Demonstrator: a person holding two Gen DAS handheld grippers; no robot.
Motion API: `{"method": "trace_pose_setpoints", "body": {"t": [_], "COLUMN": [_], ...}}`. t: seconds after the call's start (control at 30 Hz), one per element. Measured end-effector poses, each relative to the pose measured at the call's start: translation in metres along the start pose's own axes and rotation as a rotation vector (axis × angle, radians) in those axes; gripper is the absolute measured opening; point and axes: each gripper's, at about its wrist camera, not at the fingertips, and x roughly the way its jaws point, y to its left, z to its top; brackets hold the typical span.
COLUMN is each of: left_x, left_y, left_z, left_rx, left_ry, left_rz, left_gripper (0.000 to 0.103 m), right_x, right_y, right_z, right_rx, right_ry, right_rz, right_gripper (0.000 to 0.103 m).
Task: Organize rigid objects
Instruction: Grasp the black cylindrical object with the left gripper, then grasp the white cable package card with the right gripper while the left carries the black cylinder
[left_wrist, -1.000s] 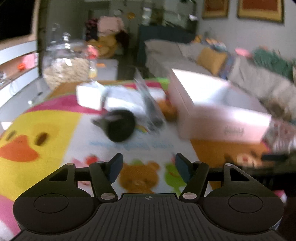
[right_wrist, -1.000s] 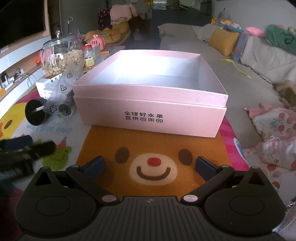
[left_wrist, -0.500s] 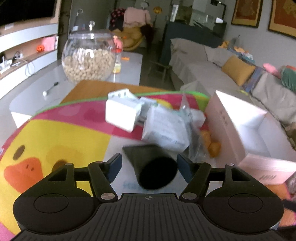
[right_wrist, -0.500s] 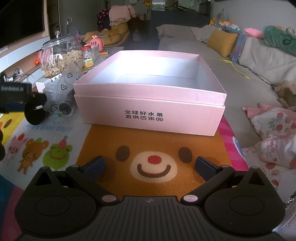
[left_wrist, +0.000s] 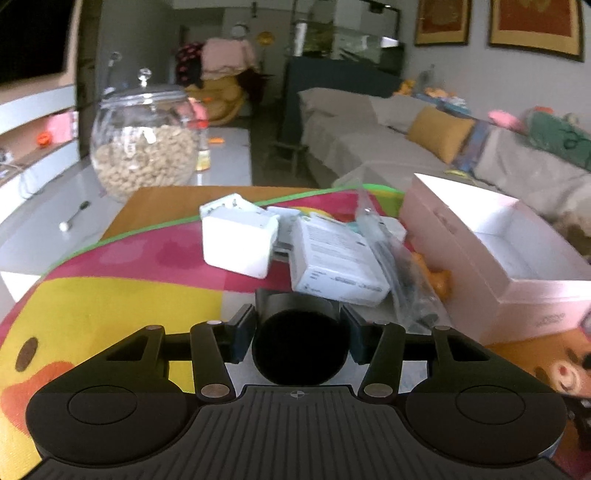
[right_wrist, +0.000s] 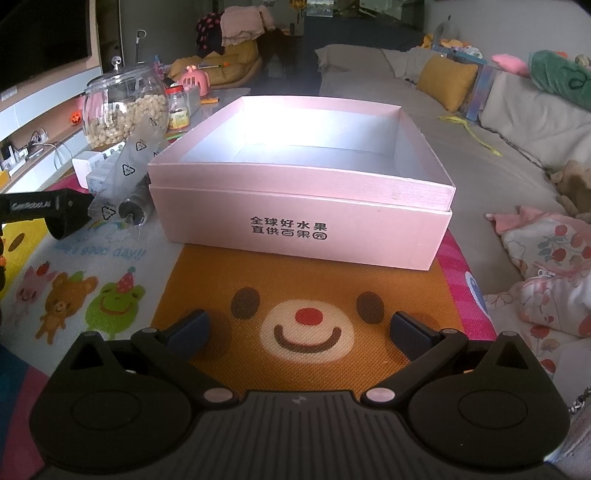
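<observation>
Black and round, the cup-like object (left_wrist: 300, 345) sat between the pads of the left hand-held gripper (left_wrist: 297, 330), which looked clamped on its sides, its dark open mouth facing the camera. It was low over the colourful play mat (left_wrist: 110, 295), whether resting on it or just lifted I could not tell. Just beyond it lay the remaining pile: a white adapter block (left_wrist: 238, 240), a white printed box (left_wrist: 332, 262) and a clear plastic bag (left_wrist: 399, 266) with dark parts inside, all near the pink box (right_wrist: 299, 206). The right hand-held gripper (right_wrist: 299, 330) hovered with its fingers wide apart and nothing between them, over the bear face on the mat, facing the pink box. That box appeared empty, so by my reading the sorting had barely begun: one item gripped, none placed, and the pile beside the box still to go. A glass jar (left_wrist: 144, 144) of nuts stood farther back.
</observation>
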Motion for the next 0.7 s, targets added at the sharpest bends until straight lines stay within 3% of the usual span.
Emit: {"method": "trace_pose_setpoints", "body": {"t": [0.2,0.27,0.47,0.57,0.7], "left_x": [-0.055,-0.07,-0.086,-0.092,-0.096], "left_y": [0.028,0.042,0.076,0.088,0.095], "left_z": [-0.028,-0.035,-0.045,-0.048,-0.05], "left_rx": [-0.041,-0.082,-0.254,-0.328,-0.383], "left_ry": [-0.08,-0.123,-0.225,-0.275,-0.304], "left_rz": [-0.05,-0.036,-0.046,-0.011,-0.015], "left_gripper": [0.055,0.055,0.055,0.055,0.055], "right_x": [-0.002,-0.008,-0.034,-0.015,0.037], "right_y": [0.007,0.022,0.112,0.154,0.196], "right_z": [0.003,0.009,0.047,0.08,0.114], "right_rx": [-0.02,-0.078,-0.31,-0.368,-0.354], "right_ry": [0.012,-0.001,-0.299,-0.344,-0.286], "right_rz": [0.007,0.071,0.204,0.249,0.283], "right_gripper": [0.101,0.094,0.094,0.094,0.094]}}
